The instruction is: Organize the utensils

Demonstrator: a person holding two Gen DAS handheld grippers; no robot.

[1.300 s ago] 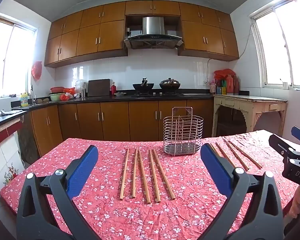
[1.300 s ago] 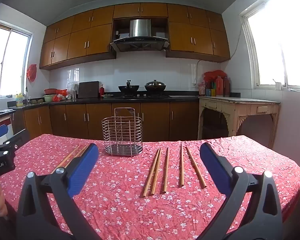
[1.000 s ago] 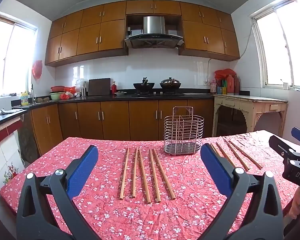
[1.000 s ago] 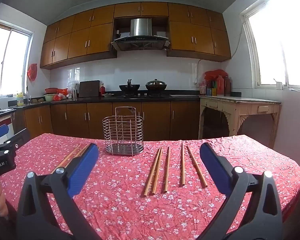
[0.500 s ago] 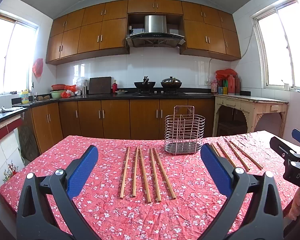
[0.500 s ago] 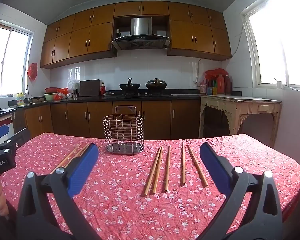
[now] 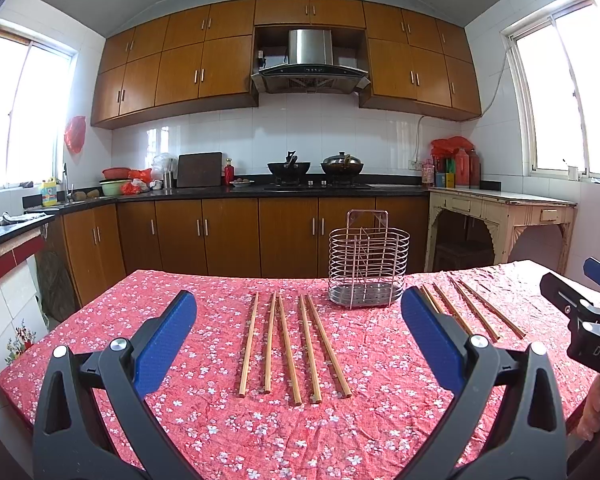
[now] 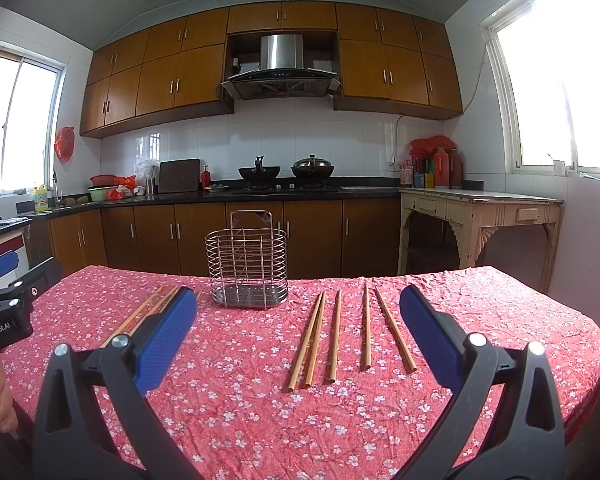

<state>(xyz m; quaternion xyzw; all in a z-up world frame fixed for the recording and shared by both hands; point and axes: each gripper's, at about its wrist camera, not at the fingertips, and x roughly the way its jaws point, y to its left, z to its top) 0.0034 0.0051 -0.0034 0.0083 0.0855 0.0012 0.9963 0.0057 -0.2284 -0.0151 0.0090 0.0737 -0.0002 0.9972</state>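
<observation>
1. Left wrist view: over the last second almost nothing has changed. The left gripper (image 7: 298,328) hangs over the table (image 7: 220,440) with its tongs spread wide and nothing between them. The picture has only drifted a touch, so the rack (image 7: 368,266) and the five left chopsticks (image 7: 292,344) sit at nearly the same spots as before. These sticks lie flat, side by side, just left of the rack and not touching it. The right gripper (image 7: 592,320) shows at the far right edge, unmoved.

2. Right wrist view: the same stillness. The right gripper (image 8: 298,326) is spread wide and empty above the five right chopsticks (image 8: 340,332), which lie flat just right of the rack (image 8: 246,264). The left gripper (image 8: 8,300) shows at the left edge, held by a hand (image 8: 0,396).

3. Meaning: the rack looks empty and every stick lies on the cloth, so the sorting has likely not begun; both grippers seem poised before a first pick.
</observation>
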